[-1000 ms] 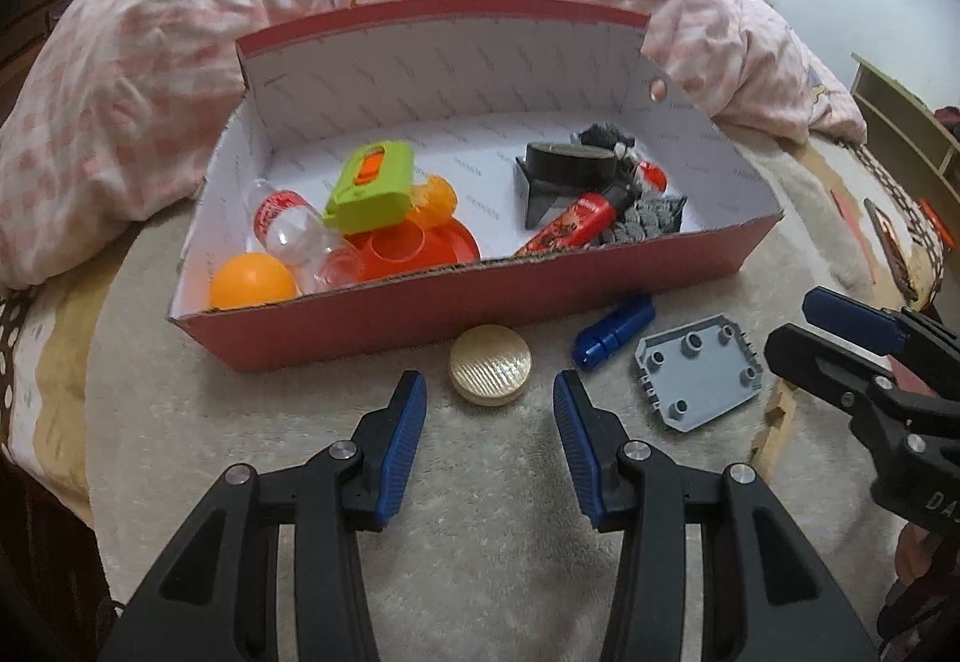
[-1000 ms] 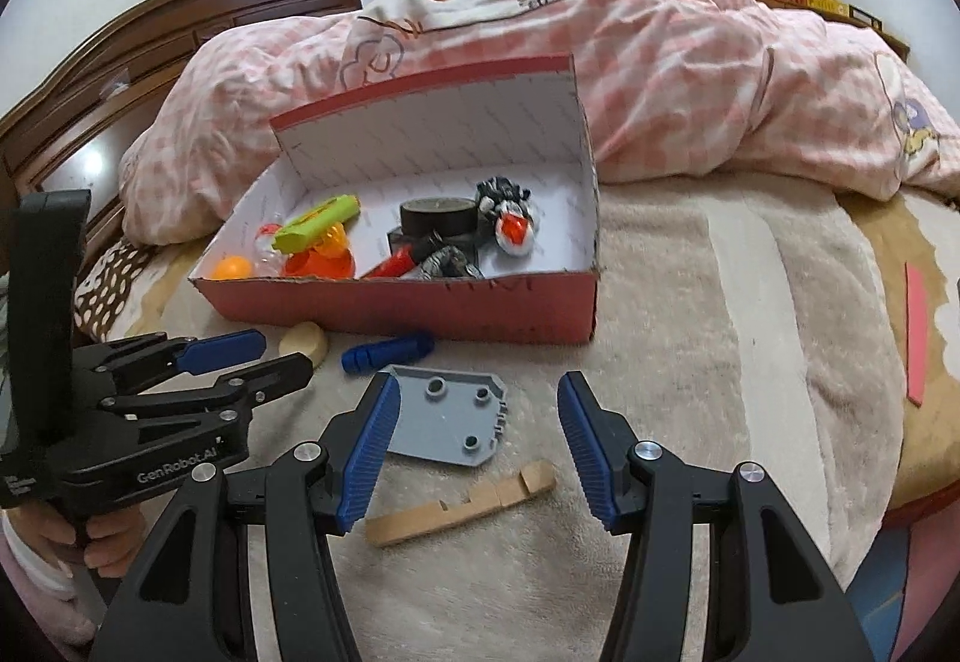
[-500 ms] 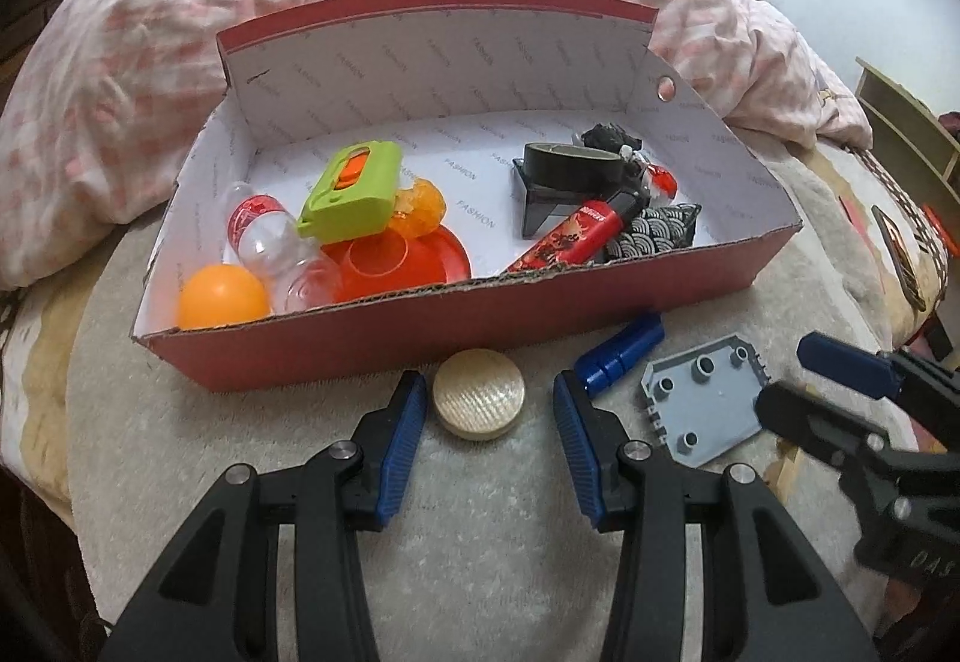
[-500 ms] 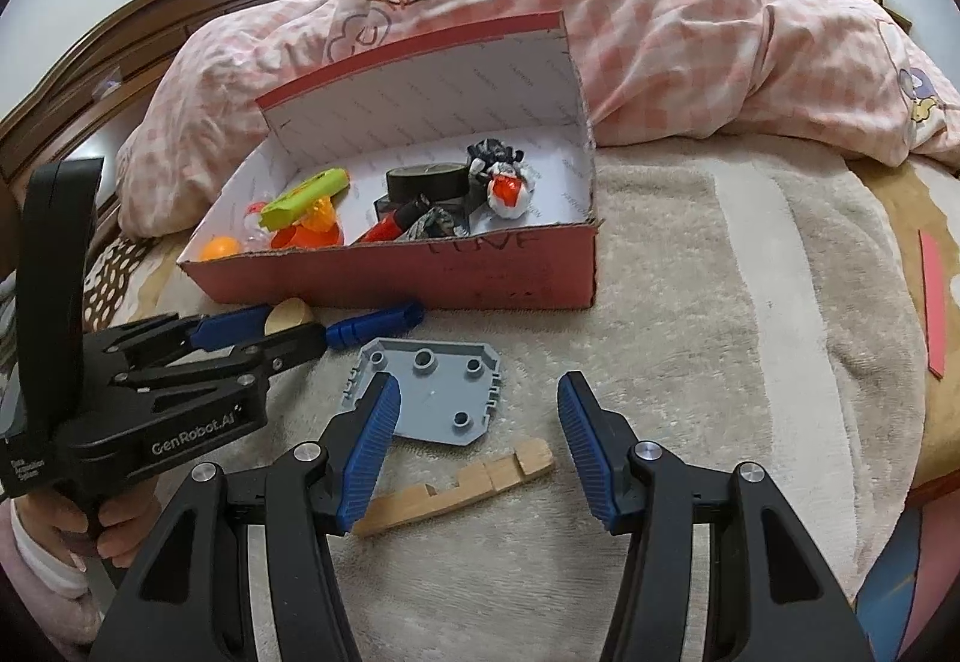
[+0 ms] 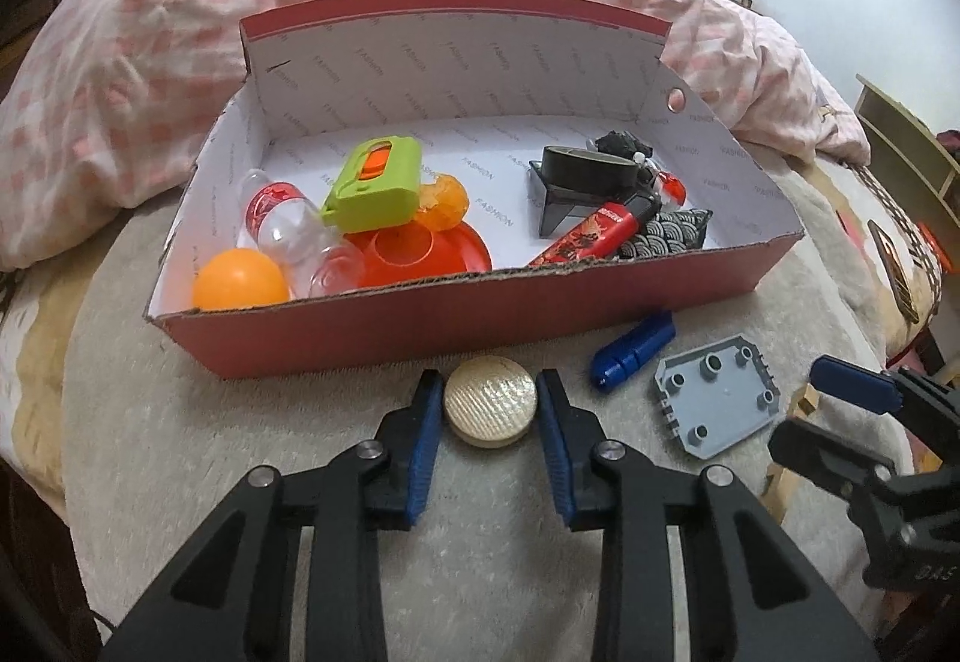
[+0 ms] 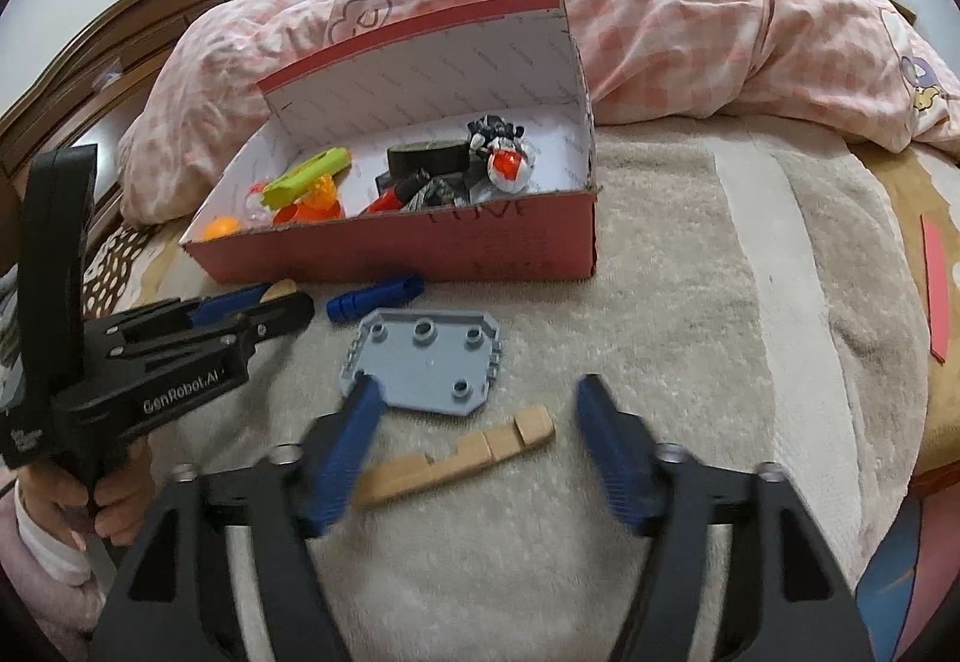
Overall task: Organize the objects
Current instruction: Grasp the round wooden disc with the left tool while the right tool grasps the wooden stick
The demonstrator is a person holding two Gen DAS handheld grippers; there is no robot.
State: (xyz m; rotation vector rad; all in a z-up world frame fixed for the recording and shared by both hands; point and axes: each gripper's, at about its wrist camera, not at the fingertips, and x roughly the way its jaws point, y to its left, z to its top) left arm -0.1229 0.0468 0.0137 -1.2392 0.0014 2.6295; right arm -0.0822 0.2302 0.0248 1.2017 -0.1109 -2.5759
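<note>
A red cardboard box [image 5: 420,314] with several toys inside lies on a beige blanket. In front of it lie a round gold disc [image 5: 490,407], a blue cylinder [image 5: 633,350], a grey studded plate [image 5: 717,403] and a notched wooden strip [image 6: 456,461]. My left gripper [image 5: 490,416] is open, its pads on either side of the disc, close to its edges. My right gripper [image 6: 477,443] is open, low over the wooden strip, its left pad over the plate's [image 6: 423,359] near corner. The left gripper also shows in the right wrist view [image 6: 264,305].
A pink checked quilt [image 6: 690,2] is heaped behind the box. A dark wooden headboard [image 6: 120,56] stands at the left. A red strip [image 6: 936,290] lies on the blanket at the far right. A wooden shelf [image 5: 900,146] stands beyond the bed's right side.
My left gripper has moved forward until its pads flank the gold disc and has narrowed. My right gripper has moved forward and down over the wooden strip.
</note>
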